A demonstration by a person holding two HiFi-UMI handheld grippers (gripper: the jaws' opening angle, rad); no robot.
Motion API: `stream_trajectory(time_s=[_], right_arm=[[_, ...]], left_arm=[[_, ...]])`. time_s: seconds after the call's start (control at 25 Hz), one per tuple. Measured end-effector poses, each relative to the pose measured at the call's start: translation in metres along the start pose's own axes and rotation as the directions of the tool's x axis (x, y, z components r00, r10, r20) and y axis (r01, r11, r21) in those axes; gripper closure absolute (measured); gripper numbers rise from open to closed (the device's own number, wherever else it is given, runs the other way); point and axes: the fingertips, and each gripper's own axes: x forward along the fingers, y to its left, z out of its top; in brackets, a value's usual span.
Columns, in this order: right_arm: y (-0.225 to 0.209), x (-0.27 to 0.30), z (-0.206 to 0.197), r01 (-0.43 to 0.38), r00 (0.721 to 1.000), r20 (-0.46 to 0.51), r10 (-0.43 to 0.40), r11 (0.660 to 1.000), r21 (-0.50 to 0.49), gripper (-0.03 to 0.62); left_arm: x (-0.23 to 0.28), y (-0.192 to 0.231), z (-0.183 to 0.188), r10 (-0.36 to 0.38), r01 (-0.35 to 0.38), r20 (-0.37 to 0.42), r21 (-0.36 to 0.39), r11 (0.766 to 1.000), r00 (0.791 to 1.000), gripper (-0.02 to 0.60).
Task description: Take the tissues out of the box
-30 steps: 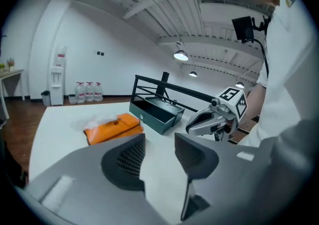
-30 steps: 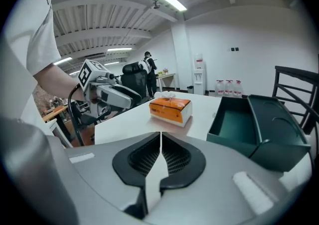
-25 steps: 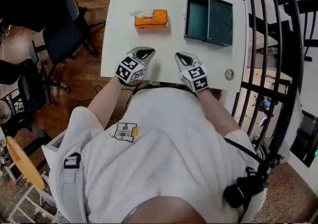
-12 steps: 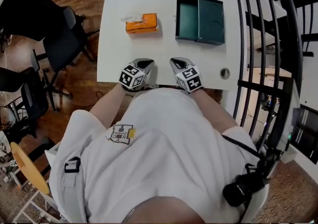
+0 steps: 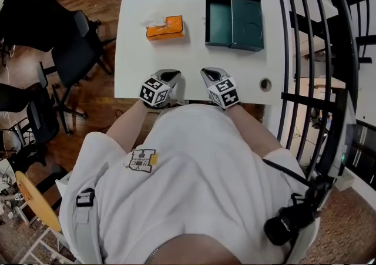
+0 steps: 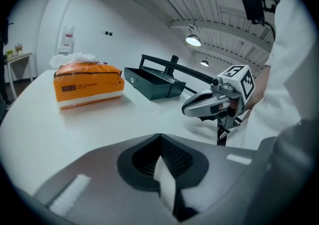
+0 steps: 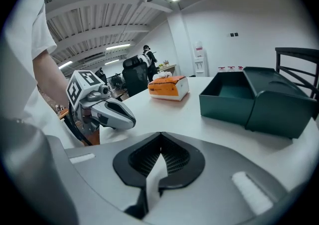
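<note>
Left claw is pinched fully shut with nothing in it, and the right claw is the same deal, pads together and empty. Honestly not much changes over the last second: both claws stay parked side by side at the near edge of the table, and only the head camera drifts a bit, so everything slides slightly left in the view. The orange tissue box sits on the far half of the table, roughly 12 o'clock from the left claw and well apart from it, with a white tissue poking out the top. An open green case is at about 1 o'clock from the right claw. My read: the task hasn't really started, and a claw will need to open and reach forward for that tissue.
</note>
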Motion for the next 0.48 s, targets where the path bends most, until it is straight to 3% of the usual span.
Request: stream_trajectory(time_s=[0.48], right_arm=[[-0.0063,-0.0023,-0.0033,0.029,0.999,-0.022,-0.029,0.999,-0.017,0.595]], left_arm=[[0.0022,-0.0008,0.0001,-0.014,0.014,-0.001,0.008,1.000,1.000,0.583]])
